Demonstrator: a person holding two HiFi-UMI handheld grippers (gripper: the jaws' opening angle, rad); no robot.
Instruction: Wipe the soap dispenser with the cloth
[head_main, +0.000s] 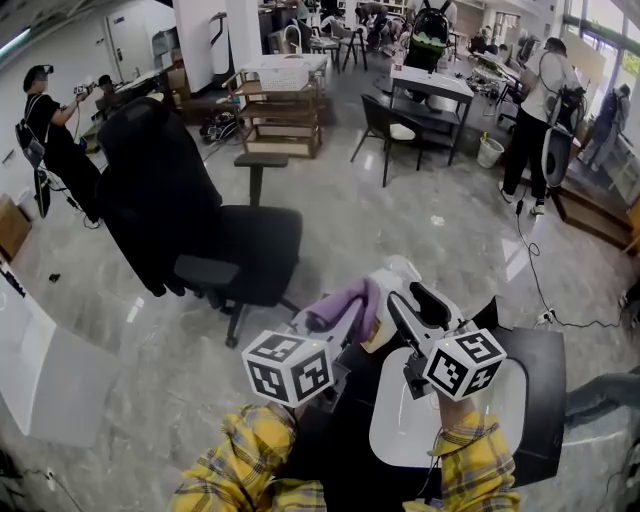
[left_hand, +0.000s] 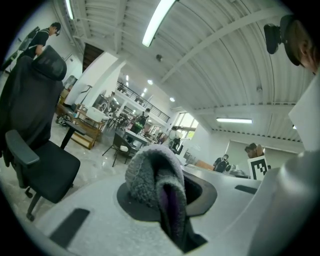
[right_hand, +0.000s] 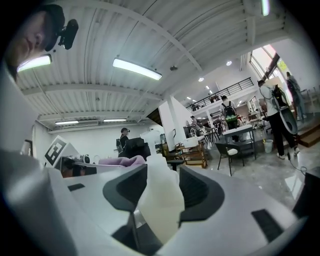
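Observation:
My left gripper (head_main: 343, 322) is shut on a grey and purple cloth (head_main: 346, 300), held up in front of me. In the left gripper view the cloth (left_hand: 154, 184) bulges out between the jaws of that gripper (left_hand: 165, 192). Just to its right, my right gripper (head_main: 421, 306) has the white soap dispenser (head_main: 404, 272) between its jaws. Seen from the right gripper view, the pale bottle (right_hand: 160, 200) fills the gap of this gripper (right_hand: 160, 189), both pads against its sides. The cloth (right_hand: 120, 161) shows to the bottle's left, close to it; I cannot tell whether they touch.
A black office chair (head_main: 200, 230) stands on the glossy floor at left. Below my hands are a white round tabletop (head_main: 398, 432) and a black surface (head_main: 548, 400). Several people (head_main: 535, 120) stand around; a wooden cart (head_main: 285, 110) and a desk (head_main: 430, 85) are further back.

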